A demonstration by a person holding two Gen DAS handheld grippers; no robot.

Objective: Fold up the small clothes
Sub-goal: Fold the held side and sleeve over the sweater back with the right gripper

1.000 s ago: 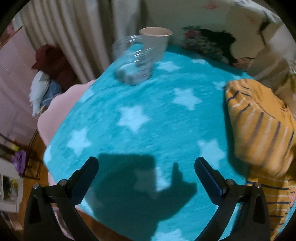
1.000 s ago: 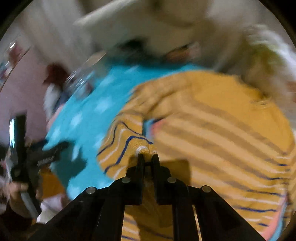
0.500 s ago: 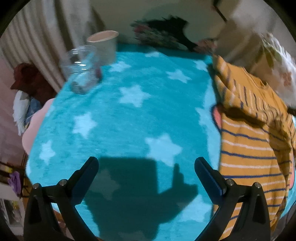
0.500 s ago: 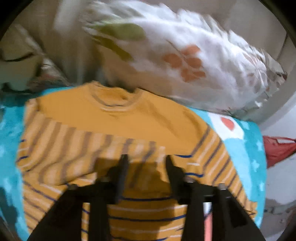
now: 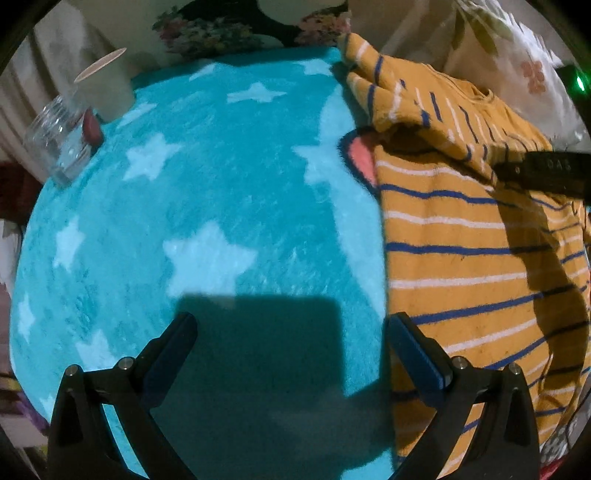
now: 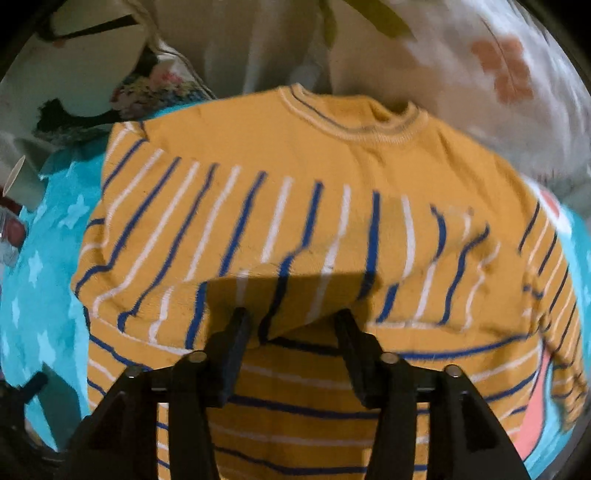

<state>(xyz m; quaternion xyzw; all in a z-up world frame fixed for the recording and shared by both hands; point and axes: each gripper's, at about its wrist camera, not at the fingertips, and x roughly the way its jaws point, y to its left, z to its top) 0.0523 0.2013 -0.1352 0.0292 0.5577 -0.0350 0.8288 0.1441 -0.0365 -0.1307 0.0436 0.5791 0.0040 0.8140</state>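
A small orange sweater (image 6: 332, 177) with blue and white stripes lies on a turquoise star blanket (image 5: 207, 192). One sleeve is folded across its chest. My right gripper (image 6: 291, 325) is open just above the folded sleeve's edge, holding nothing. My left gripper (image 5: 291, 336) is open and empty above the bare blanket, just left of the sweater's side (image 5: 461, 258). The right gripper's body (image 5: 546, 173) shows as a dark bar over the sweater in the left wrist view.
A clear glass jar (image 5: 59, 140) and a paper cup (image 5: 105, 88) stand at the blanket's far left. A floral pillow (image 6: 480, 74) lies behind the sweater's collar. A floral cushion (image 5: 218, 29) sits at the back edge.
My right gripper has let go of the sleeve and opened; the sleeve now lies folded across the chest. The left gripper has swung right, toward the sweater.
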